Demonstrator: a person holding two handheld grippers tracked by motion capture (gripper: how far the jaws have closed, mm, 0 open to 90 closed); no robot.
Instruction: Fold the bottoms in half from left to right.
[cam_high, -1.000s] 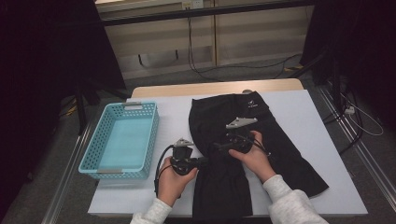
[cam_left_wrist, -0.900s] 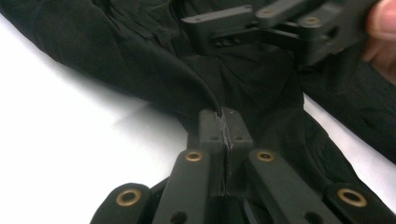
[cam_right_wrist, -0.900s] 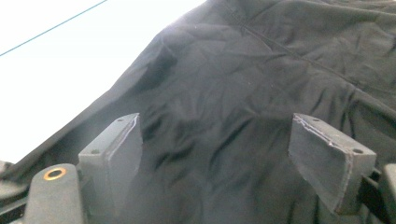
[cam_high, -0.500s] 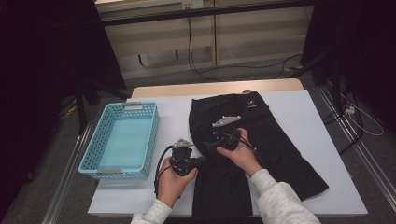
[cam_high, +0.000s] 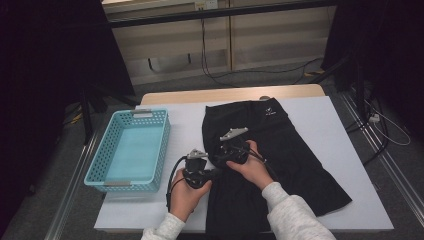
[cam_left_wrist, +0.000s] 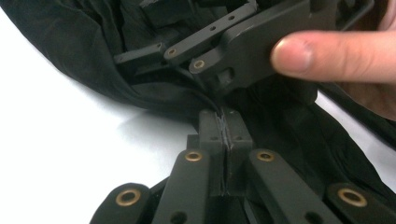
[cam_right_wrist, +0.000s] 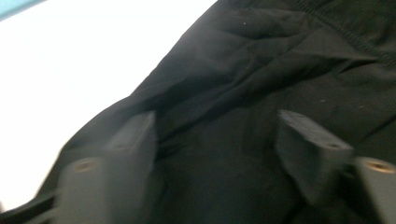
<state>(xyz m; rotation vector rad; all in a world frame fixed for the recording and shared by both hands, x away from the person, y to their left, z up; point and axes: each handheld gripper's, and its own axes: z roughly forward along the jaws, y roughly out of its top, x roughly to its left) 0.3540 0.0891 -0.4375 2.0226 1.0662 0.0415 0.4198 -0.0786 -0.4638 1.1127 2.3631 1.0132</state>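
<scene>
Folding step: L gripper (cam_left_wrist: 224, 135) clamps black shorts (cam_high: 280, 150) edge; R gripper (cam_right_wrist: 224, 154), half-open, has just been closing, fabric between jaws unpinched. Next: pinch at 12 o'clock.

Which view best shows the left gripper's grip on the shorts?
The left gripper view: the left gripper is shut on a fold of the shorts. The high view shows it small at their edge; the right gripper view shows just fabric.

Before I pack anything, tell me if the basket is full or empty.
Empty. The high view shows the blue basket with its bare floor, nothing inside.
</scene>
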